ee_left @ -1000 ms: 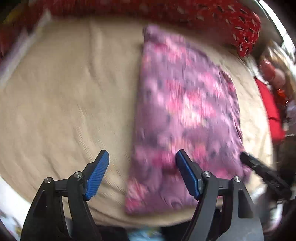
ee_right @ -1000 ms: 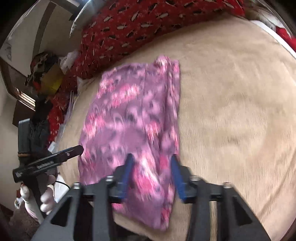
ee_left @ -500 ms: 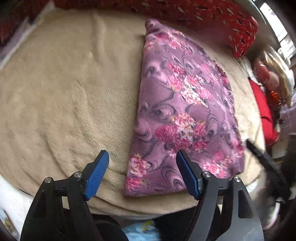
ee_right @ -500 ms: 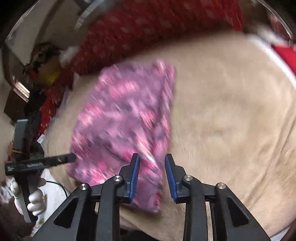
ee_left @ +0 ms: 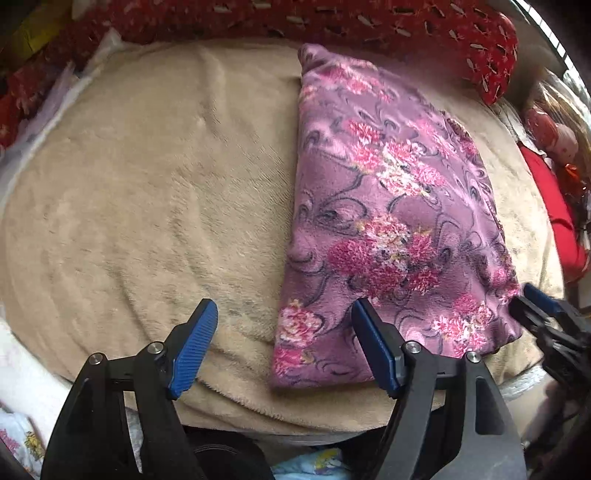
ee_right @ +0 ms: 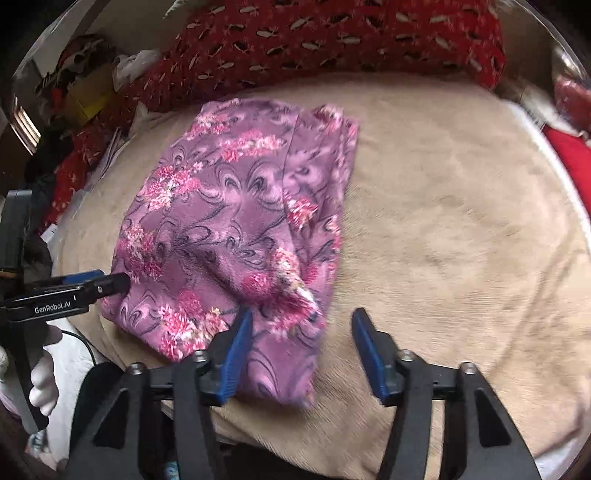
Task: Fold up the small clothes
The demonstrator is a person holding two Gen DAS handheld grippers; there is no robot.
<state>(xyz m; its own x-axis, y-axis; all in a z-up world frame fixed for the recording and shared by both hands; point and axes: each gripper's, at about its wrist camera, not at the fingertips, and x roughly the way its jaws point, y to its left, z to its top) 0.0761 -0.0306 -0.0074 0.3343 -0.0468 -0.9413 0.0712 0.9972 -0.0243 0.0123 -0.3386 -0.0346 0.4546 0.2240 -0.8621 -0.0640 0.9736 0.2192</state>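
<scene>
Now, as I read it from my two wrist feeds, taking the purple garment as my landmark:

Garment: the purple floral garment (ee_left: 388,221) lies folded into a long flat shape on the beige blanket (ee_left: 147,184), its far end close to the red patterned cushion (ee_left: 369,22).

My left gripper (ee_left: 284,347): I have its jaws standing wide and empty. One blue pad sits over the garment's near edge, the other off the garment's side over bare blanket. I see nothing pinched between them. From the right wrist view, its tip shows just beside the garment's near side edge; I cannot tell whether it touches the cloth.

My right gripper (ee_right: 303,347): its jaws are opening. The near corner of the garment lies below and between them, under one pad, but the pads do not press on it. The other pad hangs over bare blanket beside the garment.

Near corner of the garment: slightly rumpled and raised, in the right wrist view.

My hand (ee_right: 40,380): in a white glove, gripping the left gripper's handle, beside the garment's near end.
</scene>
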